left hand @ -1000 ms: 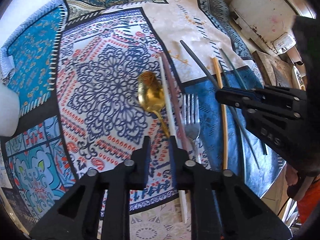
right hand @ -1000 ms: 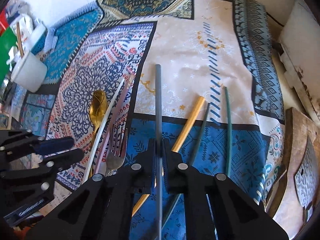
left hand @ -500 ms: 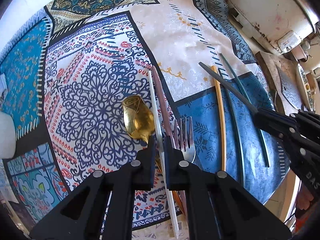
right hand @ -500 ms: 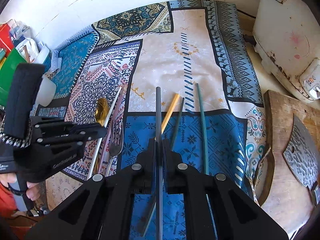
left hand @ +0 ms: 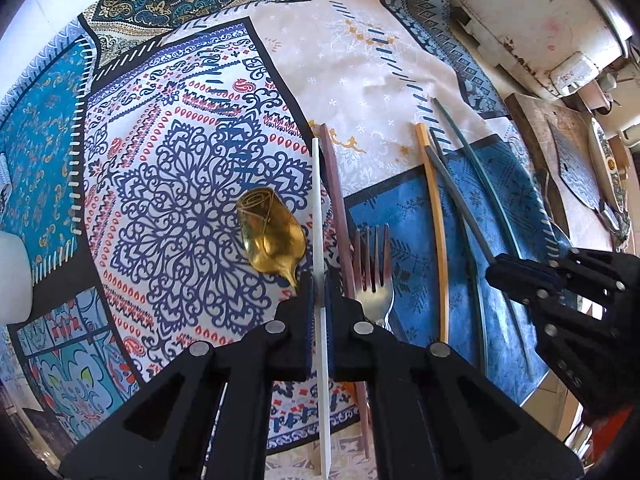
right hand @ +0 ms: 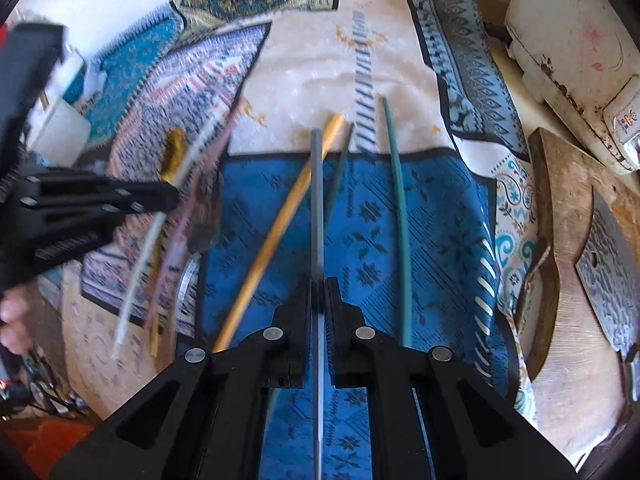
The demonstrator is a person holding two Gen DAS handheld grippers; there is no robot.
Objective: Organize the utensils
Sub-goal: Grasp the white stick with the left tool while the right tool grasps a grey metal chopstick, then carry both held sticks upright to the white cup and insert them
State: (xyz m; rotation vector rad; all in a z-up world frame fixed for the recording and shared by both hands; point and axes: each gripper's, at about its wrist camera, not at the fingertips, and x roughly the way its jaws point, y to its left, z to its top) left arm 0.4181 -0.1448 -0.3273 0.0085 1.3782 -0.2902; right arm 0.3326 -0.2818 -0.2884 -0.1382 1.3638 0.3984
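Utensils lie on a patterned tablecloth (left hand: 192, 184). My left gripper (left hand: 319, 292) is shut on a white chopstick (left hand: 317, 208) that runs straight ahead between its pads. Beside it lie a gold spoon (left hand: 270, 236), a brown chopstick (left hand: 336, 200) and a silver fork (left hand: 374, 276). My right gripper (right hand: 319, 296) is shut on a grey chopstick (right hand: 317, 200), held above the blue patch; it shows at the right of the left wrist view (left hand: 516, 276). A yellow chopstick (right hand: 280, 232), a dark green one (right hand: 340, 164) and a teal one (right hand: 396, 208) lie under and beside it.
A wooden cutting board (right hand: 560, 248) with a cleaver (right hand: 612, 272) lies at the right. A worn white appliance (right hand: 572, 40) stands behind it. A white cup (left hand: 12, 276) sits at the left edge, and the table's front edge is near my grippers.
My left gripper slid forward over the white chopstick and closed on it. My right gripper, still holding the grey chopstick, lifted it and swung it toward the yellow chopstick; that view is now blurred.
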